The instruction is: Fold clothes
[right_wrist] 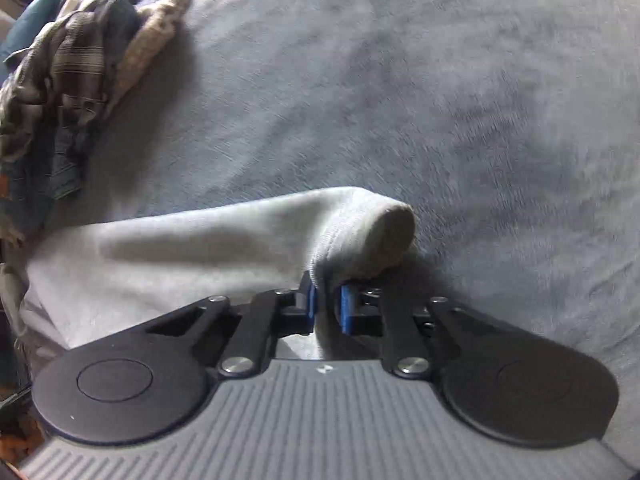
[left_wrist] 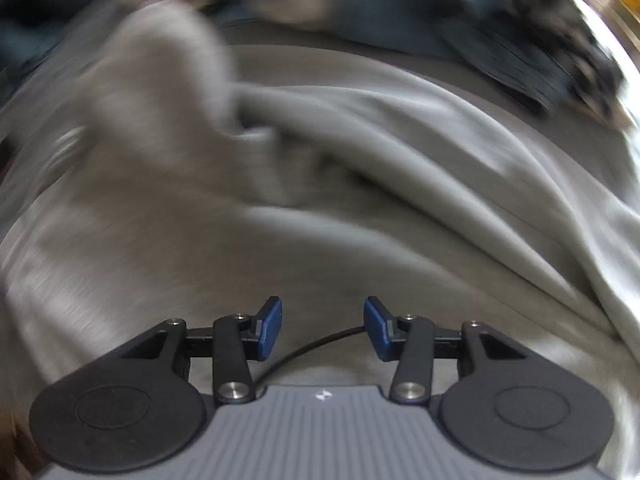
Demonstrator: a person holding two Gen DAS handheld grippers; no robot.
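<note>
A light grey sweatshirt [left_wrist: 360,152] lies rumpled across the grey blanket, with long folds running to the right; the left wrist view is blurred by motion. My left gripper [left_wrist: 323,326] hovers over it, open, with nothing between its blue pads [left_wrist: 270,328]. In the right wrist view, the sweatshirt's sleeve [right_wrist: 192,240] stretches to the left, and its ribbed cuff [right_wrist: 372,232] stands up just beyond the fingers. My right gripper [right_wrist: 328,306] is shut on the fabric next to the cuff.
A pile of other clothes [right_wrist: 68,80], striped, denim and beige, sits at the far left on the grey blanket [right_wrist: 440,100]. In the left wrist view, dark patterned clothes [left_wrist: 540,60] lie at the upper right and blue ones along the top.
</note>
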